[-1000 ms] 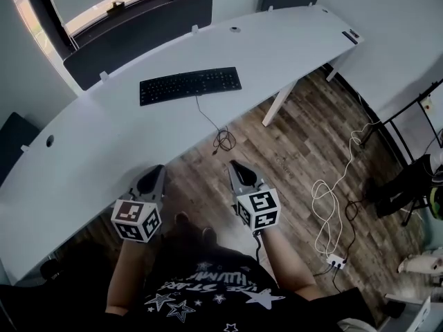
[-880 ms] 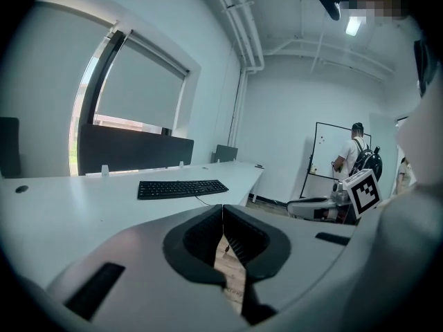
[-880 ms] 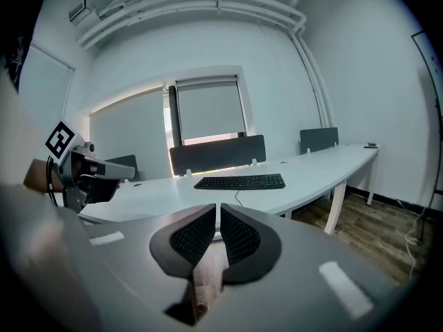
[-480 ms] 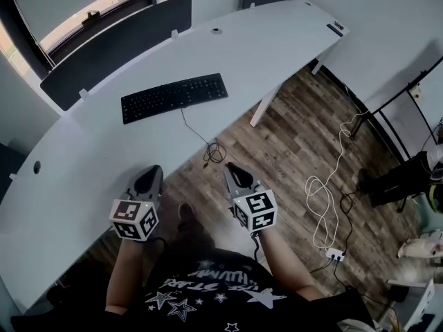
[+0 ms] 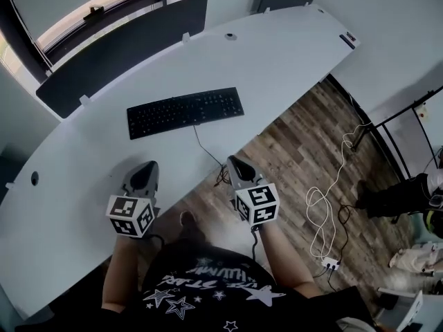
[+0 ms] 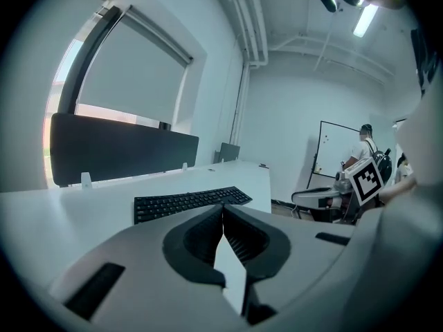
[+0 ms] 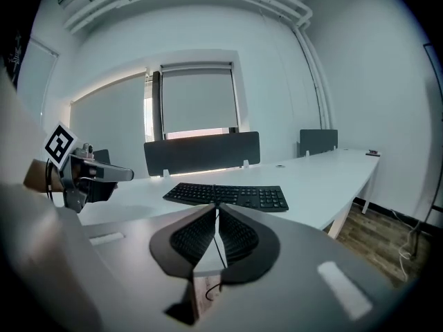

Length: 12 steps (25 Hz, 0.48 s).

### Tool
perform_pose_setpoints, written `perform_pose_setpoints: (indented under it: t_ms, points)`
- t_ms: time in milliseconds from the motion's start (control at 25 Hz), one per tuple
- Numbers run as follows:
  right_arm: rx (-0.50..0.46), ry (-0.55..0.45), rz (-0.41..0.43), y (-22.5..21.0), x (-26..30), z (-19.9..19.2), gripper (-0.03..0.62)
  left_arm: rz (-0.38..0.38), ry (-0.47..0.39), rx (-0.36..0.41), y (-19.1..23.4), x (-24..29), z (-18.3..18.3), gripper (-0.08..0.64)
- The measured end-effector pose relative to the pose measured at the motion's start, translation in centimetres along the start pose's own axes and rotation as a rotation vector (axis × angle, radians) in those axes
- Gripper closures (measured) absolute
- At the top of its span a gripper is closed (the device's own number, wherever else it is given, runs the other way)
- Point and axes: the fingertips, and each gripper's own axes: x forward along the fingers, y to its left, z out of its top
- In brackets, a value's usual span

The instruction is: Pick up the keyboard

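Observation:
A black keyboard point(image 5: 185, 111) lies on the long white curved desk point(image 5: 277, 47), its thin cable point(image 5: 205, 154) hanging off the front edge to the floor. It also shows ahead in the left gripper view as the keyboard point(image 6: 190, 202) and in the right gripper view as the keyboard point(image 7: 228, 195). My left gripper point(image 5: 145, 173) hovers over the desk's front edge, short of the keyboard, shut and empty. My right gripper point(image 5: 237, 165) hangs over the wooden floor just off the desk's edge, also shut with nothing in it.
Dark divider panels point(image 5: 118, 43) stand along the desk's far edge under a window. A white cable and power strip point(image 5: 331, 261) lie on the wood floor at right. Another person point(image 6: 363, 144) stands by a whiteboard across the room.
Both grippers have moved forward toward the desk and keyboard; the left now reaches over the desk's front edge. Both stayed shut.

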Motion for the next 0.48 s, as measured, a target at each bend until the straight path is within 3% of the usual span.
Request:
perform_pose_setpoints:
  t_ms: [360, 480]
  points:
    - [-0.078, 0.067, -0.049, -0.3, 5.9, 2.3, 0.586, -0.021, -0.023, -0.04, 5.2, 3.3, 2.2, 0.551]
    - [-0.136, 0.109, -0.064, -0.5, 7.2, 2.3, 0.557, -0.036, -0.024, -0.043, 6.4, 4.4, 2.5, 0.551]
